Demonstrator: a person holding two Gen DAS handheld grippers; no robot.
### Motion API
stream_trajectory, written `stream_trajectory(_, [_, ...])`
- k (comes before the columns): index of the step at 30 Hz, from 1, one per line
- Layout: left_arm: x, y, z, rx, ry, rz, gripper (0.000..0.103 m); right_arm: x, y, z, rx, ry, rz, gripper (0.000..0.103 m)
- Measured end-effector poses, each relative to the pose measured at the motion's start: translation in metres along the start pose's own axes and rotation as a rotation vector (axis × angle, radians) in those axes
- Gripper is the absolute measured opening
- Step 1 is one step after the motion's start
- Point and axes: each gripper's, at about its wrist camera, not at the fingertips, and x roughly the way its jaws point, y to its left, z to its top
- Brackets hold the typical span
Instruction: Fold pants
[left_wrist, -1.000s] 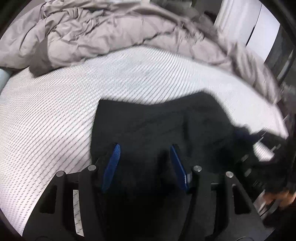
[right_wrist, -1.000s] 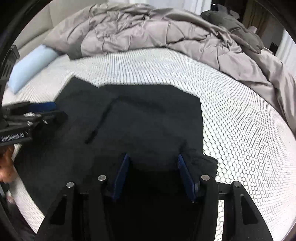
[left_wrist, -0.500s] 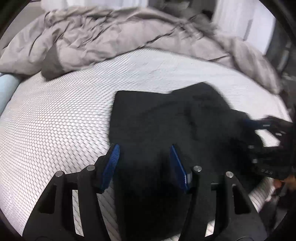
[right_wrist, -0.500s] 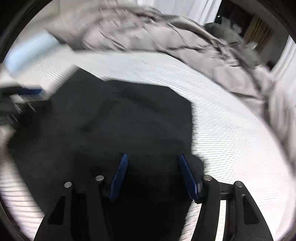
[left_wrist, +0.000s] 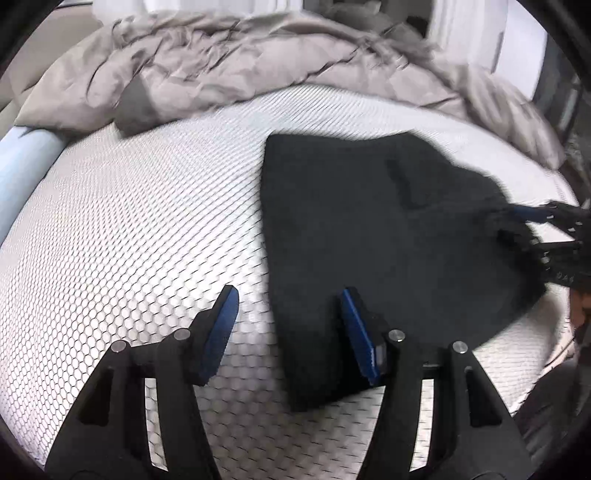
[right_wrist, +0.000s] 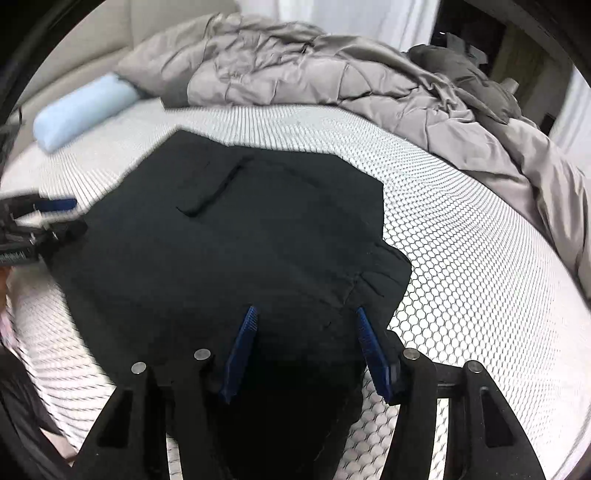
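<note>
Both tongs stand with their blue-padded fingers parted.

Left wrist view: the left gripper (left_wrist: 288, 295) hangs over a bed with its jaws apart and no cloth pressed between the pads. The left finger is above bare white mattress (left_wrist: 140, 229) with a honeycomb weave; the right finger is above the near-left edge of the black pants (left_wrist: 369, 229). The pants lie flat and folded on the mattress, right of centre, with a straight left edge. At the far right the right gripper (left_wrist: 532, 229) reaches in over the bunched right corner of the pants, blurred, so a grip there cannot be told. A rumpled grey duvet (left_wrist: 236, 62) is heaped along the far side, and a pale blue pillow (left_wrist: 22, 166) shows at the left edge.

Right wrist view: the right gripper (right_wrist: 306, 314) hovers over the near part of the black pants (right_wrist: 240, 240), jaws apart; they have just been closing a little. Dark cloth fills the space below and between the fingers, but whether the pads press on it cannot be told. A pocket slit shows on the upper layer. The left gripper (right_wrist: 62, 218) sits at the pants' left edge. The grey duvet (right_wrist: 314, 70) and the pale blue pillow (right_wrist: 81, 109) lie beyond.
</note>
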Motion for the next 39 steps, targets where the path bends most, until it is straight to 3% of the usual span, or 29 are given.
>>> stream_trajectory(2, [-0.006,-0.023,0.001,0.064,-0.032,-0.078,0.055,-0.001,0.019,0.007,-0.031,-0.015,0.086,0.057])
stream_trajectory(4, [0.005,-0.045,-0.001,0.113,0.012,-0.147,0.055,0.009,0.043,0.011,-0.082,0.008,0.162,0.057])
stream_trajectory(6, [0.019,-0.060,-0.005,0.160,0.060,-0.148,0.055,0.028,0.057,0.008,-0.145,0.077,0.138,0.057])
stream_trajectory(7, [0.023,-0.067,-0.011,0.222,0.070,-0.100,0.055,0.033,0.056,0.005,-0.167,0.093,0.108,0.057])
stream_trajectory(9, [0.018,-0.067,-0.019,0.264,0.060,-0.093,0.058,0.026,0.040,-0.004,-0.175,0.094,0.066,0.058])
stream_trajectory(12, [0.008,-0.053,-0.026,0.235,0.052,-0.137,0.063,-0.001,-0.001,-0.019,-0.114,0.058,0.032,0.058])
stream_trajectory(14, [-0.003,-0.043,-0.031,0.213,0.037,-0.117,0.064,-0.012,-0.025,-0.028,-0.046,0.044,0.030,0.071])
stream_trajectory(18, [-0.016,-0.013,-0.023,0.152,0.002,-0.136,0.064,-0.027,-0.073,-0.037,0.173,-0.033,0.277,0.069])
stream_trajectory(21, [-0.025,0.016,-0.010,0.002,-0.050,-0.128,0.064,-0.019,-0.093,-0.036,0.301,-0.057,0.432,0.064])
stream_trajectory(24, [-0.017,0.047,-0.005,-0.171,-0.054,-0.091,0.063,-0.001,-0.102,-0.028,0.392,-0.028,0.491,0.053])
stream_trajectory(27, [0.000,0.062,-0.002,-0.241,-0.010,-0.109,0.063,-0.001,-0.096,-0.031,0.433,-0.037,0.547,0.052])
stream_trajectory(32, [0.013,0.068,-0.004,-0.238,0.026,-0.084,0.063,-0.013,-0.098,-0.025,0.453,-0.104,0.635,0.051])
stream_trajectory(36, [0.015,0.060,-0.004,-0.216,0.025,-0.088,0.063,-0.007,-0.095,-0.025,0.448,-0.075,0.625,0.051])
stream_trajectory(39, [0.023,0.049,-0.003,-0.191,0.037,-0.091,0.063,-0.007,-0.096,-0.019,0.467,-0.104,0.629,0.051])
